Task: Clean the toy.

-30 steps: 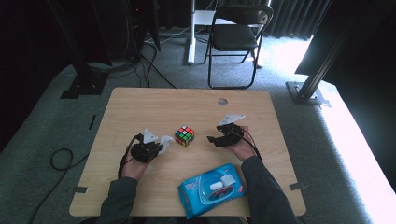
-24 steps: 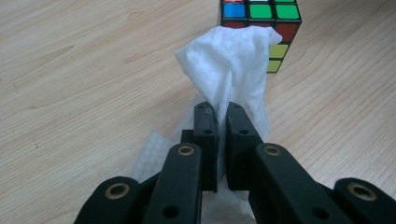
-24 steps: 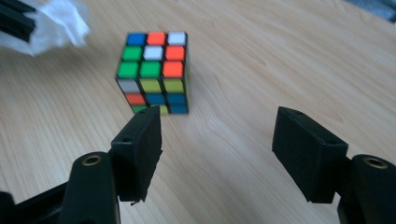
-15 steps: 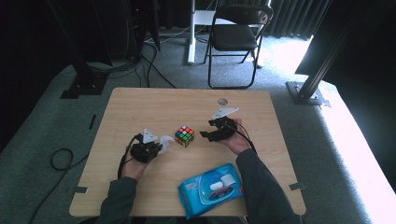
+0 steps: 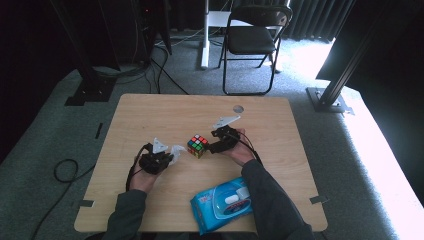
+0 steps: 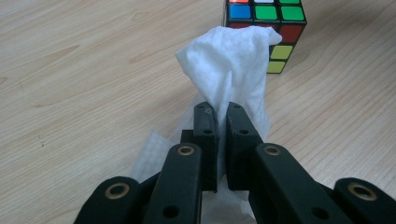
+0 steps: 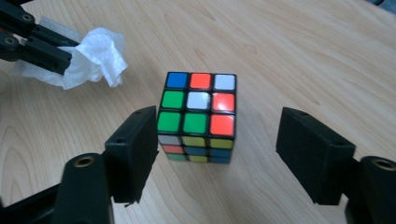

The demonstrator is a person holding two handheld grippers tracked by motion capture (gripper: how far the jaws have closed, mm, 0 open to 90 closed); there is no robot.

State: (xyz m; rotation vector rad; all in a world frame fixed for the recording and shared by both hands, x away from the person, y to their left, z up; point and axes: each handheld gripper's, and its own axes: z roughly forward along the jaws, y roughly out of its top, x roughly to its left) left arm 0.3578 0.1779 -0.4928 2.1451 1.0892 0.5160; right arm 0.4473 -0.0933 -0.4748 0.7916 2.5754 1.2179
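Nearest us on the worktop (image 5: 150, 107) lies a blue wipes pack (image 5: 222, 204). Our left claw (image 5: 169, 155) is clenched on a white wipe (image 6: 236, 60). Our right claw (image 7: 215, 154) has just been opening, jaws either side of the cube (image 7: 198, 114) without touching it.

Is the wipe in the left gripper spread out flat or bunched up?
Bunched up. The left gripper pinches the white wipe into a crumpled tuft, standing up beyond the shut jaws near the cube.
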